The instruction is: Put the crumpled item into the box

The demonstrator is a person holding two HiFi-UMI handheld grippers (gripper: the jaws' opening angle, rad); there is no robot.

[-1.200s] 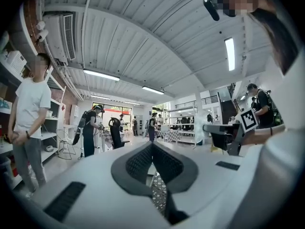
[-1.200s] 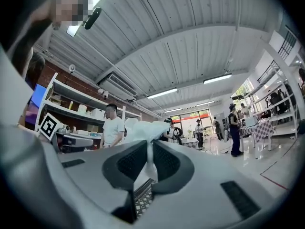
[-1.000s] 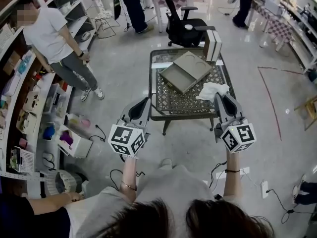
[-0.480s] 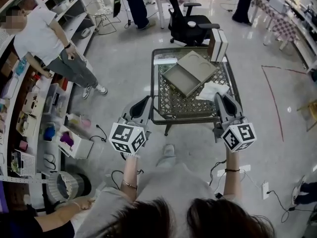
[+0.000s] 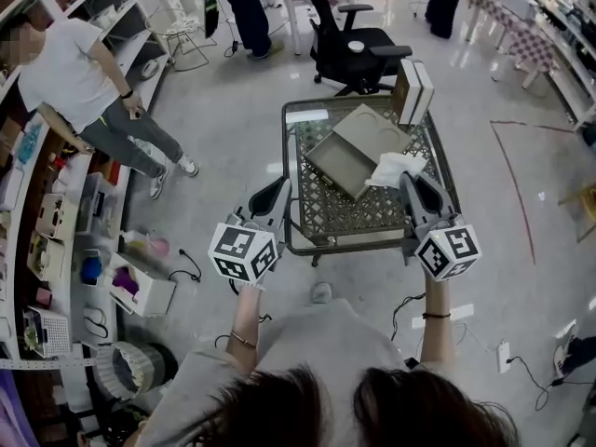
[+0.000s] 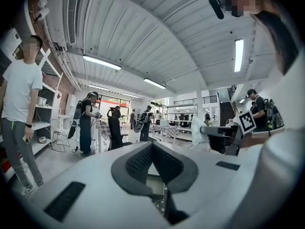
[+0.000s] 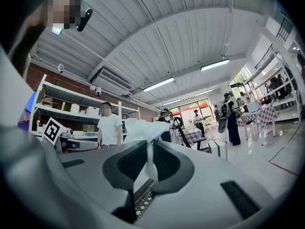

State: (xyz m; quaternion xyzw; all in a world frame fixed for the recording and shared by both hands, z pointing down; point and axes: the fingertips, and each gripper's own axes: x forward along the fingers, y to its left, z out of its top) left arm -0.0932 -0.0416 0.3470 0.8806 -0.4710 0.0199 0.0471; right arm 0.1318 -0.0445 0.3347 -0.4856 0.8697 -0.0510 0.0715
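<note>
Paper point(image 7: 142, 128), white and crumpled, is clamped by a thin fold between my right gripper's point(image 7: 147, 149) jaws; only that gripper's view shows the pinch. The head view places it by the right edge of the open box point(image 5: 354, 147) on the counter point(image 5: 345, 243). My left gripper's point(image 6: 152, 146) jaws are closed, empty.

No words, numbers or brand names can be read anywhere in these views. The only printed signs are black-and-white square markers on the cubes of the left tool point(image 5: 277, 192) and the right tool point(image 5: 412, 184), both at the near edge of the bench point(image 5: 349, 242). They are coded patterns, not letters.
</note>
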